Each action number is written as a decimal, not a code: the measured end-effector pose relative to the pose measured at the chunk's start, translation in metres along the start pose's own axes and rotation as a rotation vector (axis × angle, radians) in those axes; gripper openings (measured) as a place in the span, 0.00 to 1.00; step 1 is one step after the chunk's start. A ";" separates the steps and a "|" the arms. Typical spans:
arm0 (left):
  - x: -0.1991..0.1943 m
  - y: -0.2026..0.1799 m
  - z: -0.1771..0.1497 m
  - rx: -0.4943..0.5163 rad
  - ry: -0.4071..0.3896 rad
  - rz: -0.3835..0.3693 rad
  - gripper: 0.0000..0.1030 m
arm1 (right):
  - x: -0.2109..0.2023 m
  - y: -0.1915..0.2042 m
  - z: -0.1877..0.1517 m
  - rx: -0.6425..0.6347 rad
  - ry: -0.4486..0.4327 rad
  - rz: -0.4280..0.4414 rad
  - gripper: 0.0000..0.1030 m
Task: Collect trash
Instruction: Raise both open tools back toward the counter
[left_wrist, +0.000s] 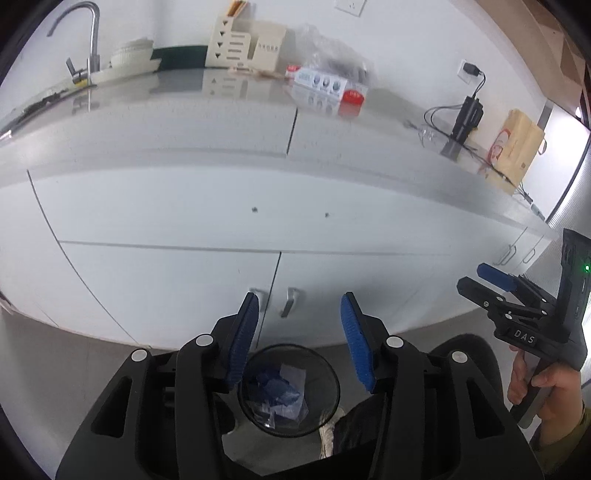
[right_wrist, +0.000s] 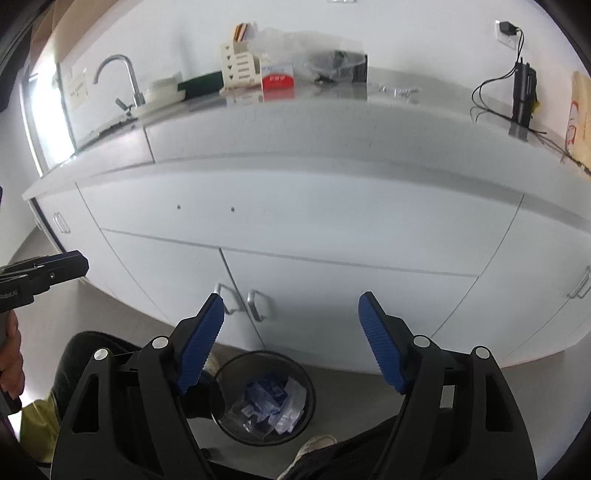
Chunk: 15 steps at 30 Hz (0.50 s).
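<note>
White counter (left_wrist: 221, 122) spanning the far scene, white cabinets (left_wrist: 184, 280) below, mostly bare on top. Far along it, left to right: faucet (left_wrist: 88, 40), beige organiser (left_wrist: 229, 44), crumpled clear plastic (left_wrist: 325, 51), red-and-white packets (left_wrist: 332, 88); paper bag (left_wrist: 517, 147) far right. Near, on the floor against the cabinets: black mesh wastebasket (right_wrist: 266, 398), already holding blue and clear wrappers (right_wrist: 269, 402). Left gripper (left_wrist: 299, 343) above it, jaws part open, nothing between. Right gripper (right_wrist: 291, 339) wide open, empty too. Probably time to fetch more: best aim at the loose plastic, approach low and level, close only once the pads straddle it.
</note>
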<state>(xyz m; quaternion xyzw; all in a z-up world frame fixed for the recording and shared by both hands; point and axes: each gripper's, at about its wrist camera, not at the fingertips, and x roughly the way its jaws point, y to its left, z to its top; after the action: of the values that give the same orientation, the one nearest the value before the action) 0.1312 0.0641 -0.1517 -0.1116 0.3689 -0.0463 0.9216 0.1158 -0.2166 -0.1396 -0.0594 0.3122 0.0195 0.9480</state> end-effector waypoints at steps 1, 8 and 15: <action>-0.005 0.000 0.009 0.002 -0.021 0.005 0.45 | -0.005 -0.003 0.008 -0.002 -0.020 -0.008 0.74; -0.033 0.000 0.071 -0.007 -0.136 0.013 0.49 | -0.029 -0.027 0.064 0.003 -0.117 -0.059 0.75; -0.036 -0.008 0.117 0.011 -0.182 0.009 0.51 | -0.033 -0.052 0.116 0.025 -0.127 -0.079 0.76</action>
<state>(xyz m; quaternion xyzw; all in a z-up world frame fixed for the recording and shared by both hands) 0.1858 0.0823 -0.0429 -0.1087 0.2840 -0.0339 0.9520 0.1620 -0.2542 -0.0221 -0.0585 0.2491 -0.0181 0.9665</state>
